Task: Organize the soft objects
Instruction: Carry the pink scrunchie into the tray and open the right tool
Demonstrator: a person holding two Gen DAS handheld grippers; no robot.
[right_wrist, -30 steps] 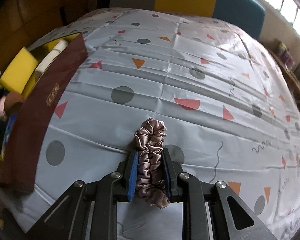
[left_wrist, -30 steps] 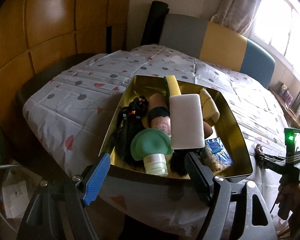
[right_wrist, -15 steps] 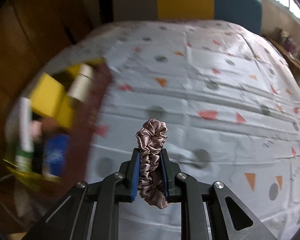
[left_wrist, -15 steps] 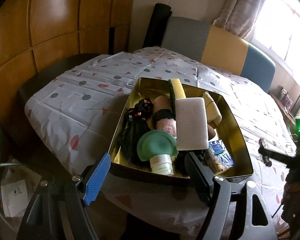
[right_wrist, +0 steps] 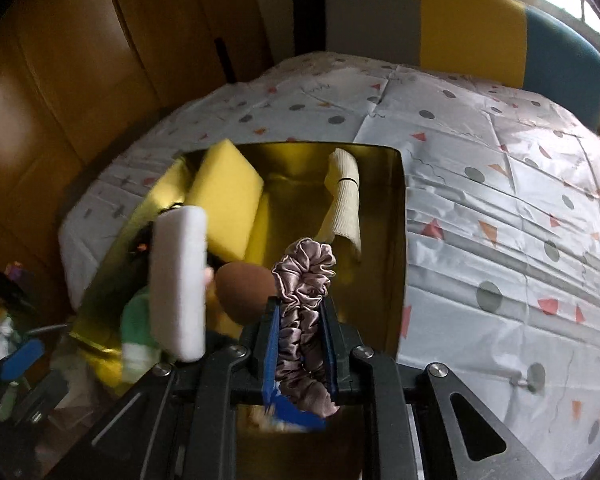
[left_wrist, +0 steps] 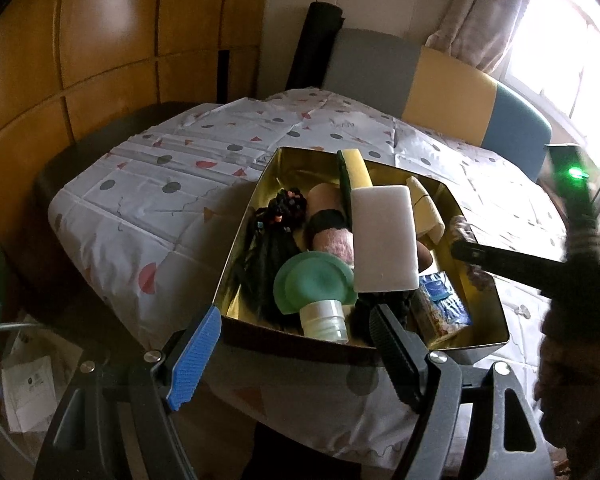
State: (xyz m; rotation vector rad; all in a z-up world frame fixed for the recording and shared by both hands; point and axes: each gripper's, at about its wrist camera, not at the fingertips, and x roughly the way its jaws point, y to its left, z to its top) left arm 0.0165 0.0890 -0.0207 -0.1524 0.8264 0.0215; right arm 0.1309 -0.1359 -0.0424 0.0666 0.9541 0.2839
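Satin in dusty pink, the scrunchie is pinched in the right gripper above the near right corner of the gold tin. Best to lower it into the gap right of the white sponge before releasing, clear of the rim. The left gripper hangs wide and empty just before the tin.

- A home's living or dining room.
- Wood-panelled wall, curtained window.
- Upholstered bench behind a tabletop under a patterned cloth.
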